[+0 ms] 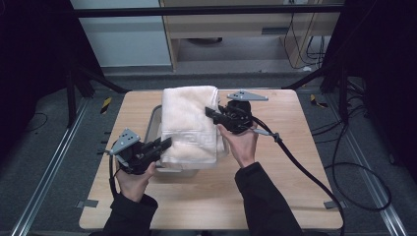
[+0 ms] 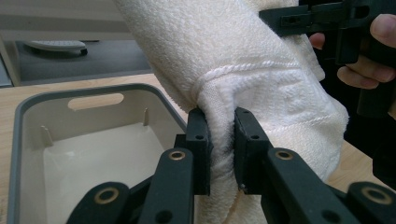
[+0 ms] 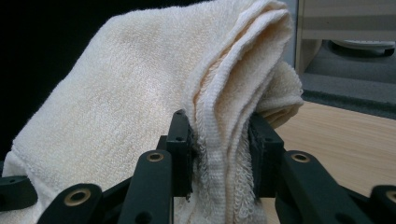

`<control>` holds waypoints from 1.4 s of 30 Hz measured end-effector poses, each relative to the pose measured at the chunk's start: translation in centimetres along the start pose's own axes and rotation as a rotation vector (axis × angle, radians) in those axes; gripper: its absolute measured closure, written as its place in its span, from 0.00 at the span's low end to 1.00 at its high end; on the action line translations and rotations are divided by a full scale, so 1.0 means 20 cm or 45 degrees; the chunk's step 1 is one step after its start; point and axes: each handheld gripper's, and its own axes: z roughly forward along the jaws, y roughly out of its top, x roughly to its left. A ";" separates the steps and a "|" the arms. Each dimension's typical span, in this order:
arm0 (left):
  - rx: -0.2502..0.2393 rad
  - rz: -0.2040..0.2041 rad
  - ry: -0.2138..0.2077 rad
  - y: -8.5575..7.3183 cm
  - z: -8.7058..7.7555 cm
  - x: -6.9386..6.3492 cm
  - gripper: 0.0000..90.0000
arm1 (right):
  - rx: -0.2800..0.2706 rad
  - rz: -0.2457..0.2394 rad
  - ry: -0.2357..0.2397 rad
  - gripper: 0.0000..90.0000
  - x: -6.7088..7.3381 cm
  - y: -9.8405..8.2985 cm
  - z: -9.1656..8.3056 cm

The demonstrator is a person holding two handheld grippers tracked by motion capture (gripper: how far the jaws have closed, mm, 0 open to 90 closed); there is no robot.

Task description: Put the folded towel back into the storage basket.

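The folded cream towel [image 1: 189,125] hangs between the two grippers, directly above the grey plastic bin [image 1: 153,123] that stands in the middle of the wooden table [image 1: 275,162]. The left gripper [image 1: 164,144] is clamped on the near left corner of the towel; in the left gripper view its two black jaws press a thick fold of the cloth [image 2: 223,140] between them. The right gripper [image 1: 212,113] is clamped on the right edge, further from the person, and in the right gripper view several layers of the hem [image 3: 219,140] sit tight between its jaws. The long axis of the towel runs away from the person, along the bin, so the cloth lies over the opening and hides most of it. The bin looks empty inside [image 2: 93,158]. I judge that the next move is to lower the towel straight down, and both hands must go down together to keep the fold in shape.
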 end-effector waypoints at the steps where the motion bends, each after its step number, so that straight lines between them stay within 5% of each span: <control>1: 0.000 0.000 0.005 0.00 0.00 0.01 0.86 | 0.002 -0.002 -0.001 0.74 0.01 0.00 0.01; 19: -0.032 -0.037 0.079 0.02 -0.07 0.12 0.86 | 0.008 -0.010 0.014 0.74 0.10 0.07 0.15; 42: 0.002 -0.079 0.177 -0.01 -0.07 0.29 0.87 | 0.038 0.022 0.014 0.74 0.14 0.03 0.39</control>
